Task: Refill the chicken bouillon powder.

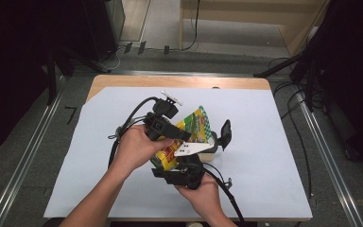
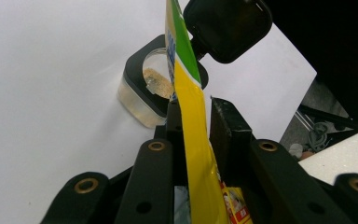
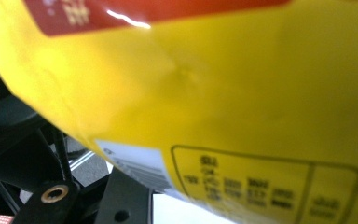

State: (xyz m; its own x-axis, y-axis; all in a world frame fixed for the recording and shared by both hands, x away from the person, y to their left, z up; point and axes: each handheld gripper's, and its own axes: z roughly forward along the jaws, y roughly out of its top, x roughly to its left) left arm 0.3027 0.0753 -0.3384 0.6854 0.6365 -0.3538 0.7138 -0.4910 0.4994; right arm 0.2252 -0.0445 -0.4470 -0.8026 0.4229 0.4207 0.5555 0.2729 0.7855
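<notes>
Lab recording space: paper-covered table (image 1: pixel 274 142), floor rails (image 1: pixel 23 161), cables (image 1: pixel 293 111), stands.

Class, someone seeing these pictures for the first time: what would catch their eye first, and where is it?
First, the bright yellow and green pouch, held tilted above the middle of the white sheet between the left gripper and the right gripper. Next, the clear container with a black collar on the sheet just beyond the pouch, its black flip lid open and some pale powder inside.

Bare forearms, no sleeves, left tongs (image 1: pixel 189 135) black with brass-ringed screw holes along the arms, right tongs (image 1: pixel 203 153) black, white three-cornered plate on top, black cables trailing behind each
</notes>
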